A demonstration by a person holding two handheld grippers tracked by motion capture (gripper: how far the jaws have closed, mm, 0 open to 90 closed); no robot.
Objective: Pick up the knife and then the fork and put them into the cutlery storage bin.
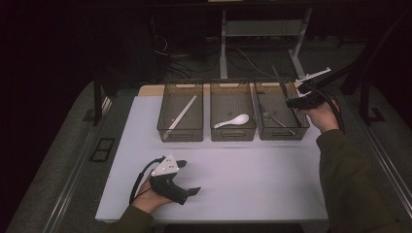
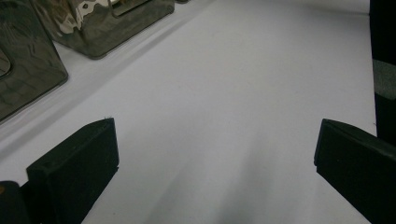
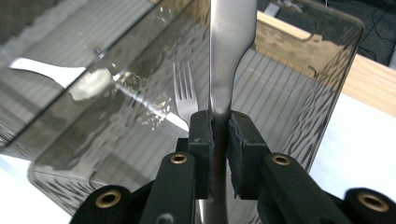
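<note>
My right gripper is shut on a flat silver utensil, apparently a table knife. It holds it tilted above the right-hand smoky plastic bin. A metal fork lies on that bin's floor, below the held piece. My left gripper rests low over the white mat at the near left. Its jaws are wide open with nothing between them.
Three bins stand in a row at the back of the mat. The left bin holds chopsticks. The middle bin holds a white spoon. Bin walls rise at the upper left in the left gripper view.
</note>
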